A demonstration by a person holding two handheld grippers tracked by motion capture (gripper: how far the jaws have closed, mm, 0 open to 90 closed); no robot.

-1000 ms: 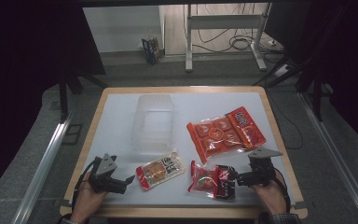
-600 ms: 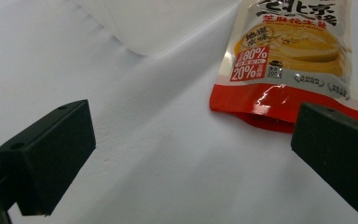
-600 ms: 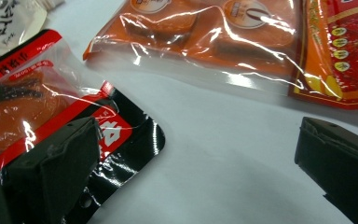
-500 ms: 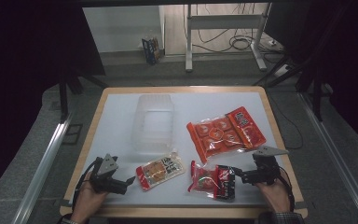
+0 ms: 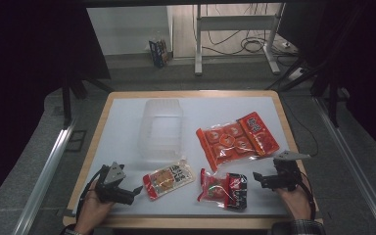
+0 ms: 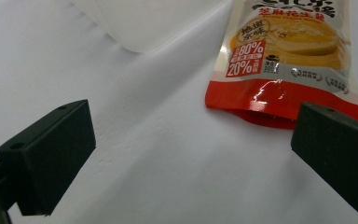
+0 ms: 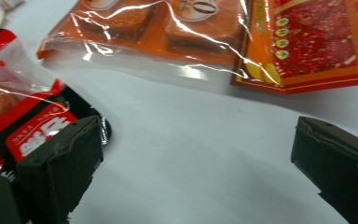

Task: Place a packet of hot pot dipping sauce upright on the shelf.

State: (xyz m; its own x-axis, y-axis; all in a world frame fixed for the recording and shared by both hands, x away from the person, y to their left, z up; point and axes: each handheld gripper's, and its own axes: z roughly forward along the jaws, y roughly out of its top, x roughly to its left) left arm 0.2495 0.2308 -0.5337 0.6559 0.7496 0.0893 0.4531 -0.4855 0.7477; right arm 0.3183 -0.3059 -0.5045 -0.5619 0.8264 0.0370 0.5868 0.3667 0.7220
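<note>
In the right gripper view, the right gripper (image 7: 193, 172) hangs over the white table surface (image 7: 205, 154) with its black jaws spread wide, nothing between them. The red-and-black snack packet (image 7: 23, 116) lies just beside the left jaw. Beyond the jaws lies the large orange clear-windowed snack bag (image 7: 205, 32), apart from that packet.

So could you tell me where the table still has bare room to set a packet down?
Free: the left strip beside the clear container, and the far right corner behind the large orange packet. Crowded: the near edge, where the yellow packet and red-black packet lie between left gripper and right gripper.
</note>
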